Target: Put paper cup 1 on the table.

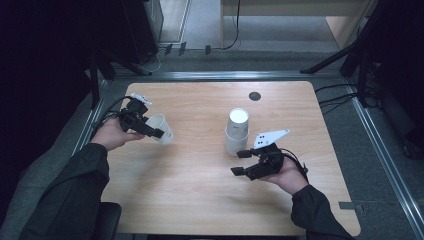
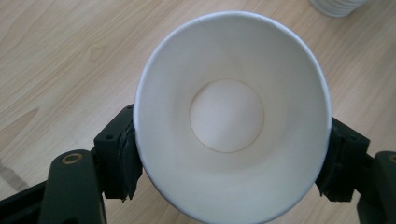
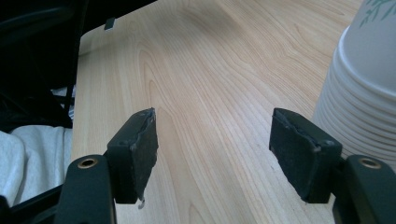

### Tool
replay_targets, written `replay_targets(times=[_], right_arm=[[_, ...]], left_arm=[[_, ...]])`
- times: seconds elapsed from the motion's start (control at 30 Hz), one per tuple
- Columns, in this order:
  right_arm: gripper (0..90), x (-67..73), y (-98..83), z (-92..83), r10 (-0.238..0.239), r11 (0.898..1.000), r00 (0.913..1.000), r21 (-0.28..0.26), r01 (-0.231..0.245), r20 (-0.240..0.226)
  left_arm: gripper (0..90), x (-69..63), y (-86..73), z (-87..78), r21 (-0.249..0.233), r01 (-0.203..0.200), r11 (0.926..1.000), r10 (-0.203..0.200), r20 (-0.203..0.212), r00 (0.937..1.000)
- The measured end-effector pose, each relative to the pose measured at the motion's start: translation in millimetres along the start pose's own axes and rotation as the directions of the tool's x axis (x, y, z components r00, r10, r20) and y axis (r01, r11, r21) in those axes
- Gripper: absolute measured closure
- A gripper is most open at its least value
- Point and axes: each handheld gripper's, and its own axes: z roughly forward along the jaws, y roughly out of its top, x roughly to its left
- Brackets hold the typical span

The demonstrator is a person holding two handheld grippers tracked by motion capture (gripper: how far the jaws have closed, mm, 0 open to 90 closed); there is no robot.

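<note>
My left gripper is shut on a single white paper cup over the left part of the wooden table. In the left gripper view the cup faces me mouth-first, squeezed oval between the two black pads. A stack of white paper cups stands upside down near the table's middle. Just in front of that stack, my right gripper points left and is open. Nothing lies between its pads, and the stack rises just beyond the right-hand pad.
A small dark round cap is set into the table near its far edge. Black stands and cables sit on the floor behind and beside the table. A light cloth shows past the table's edge.
</note>
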Motion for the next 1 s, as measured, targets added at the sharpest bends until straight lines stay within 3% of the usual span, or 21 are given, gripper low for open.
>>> replay_targets(times=[0.33, 0.5, 0.8, 1.0], right_arm=[[33.2, 0.0, -0.5, 0.7, 0.000, 1.000, 1.0000, 0.003, 0.000, -0.005], [33.2, 0.2, -0.2, -0.1, 0.003, 1.000, 1.0000, -0.002, -0.003, -0.009], [33.4, 0.1, -0.2, 1.5, 0.004, 1.000, 0.9999, 0.003, -0.004, -0.011], [33.4, 0.0, -0.2, 1.6, 0.004, 1.000, 0.9999, 0.003, -0.004, -0.010]], left_arm=[[23.7, 14.8, 1.0, 16.8, 0.060, 0.036, 0.9975, -0.033, -0.054, 0.9980], [23.7, 15.9, 1.6, 22.5, 0.070, 0.019, 0.9974, -0.013, -0.078, 0.9969], [23.6, 15.7, 2.3, 33.9, 0.138, 0.009, 0.9904, 0.010, -0.135, 0.9908], [23.4, 11.9, 2.5, 38.1, 0.157, -0.016, 0.9875, 0.039, -0.146, 0.9885]])
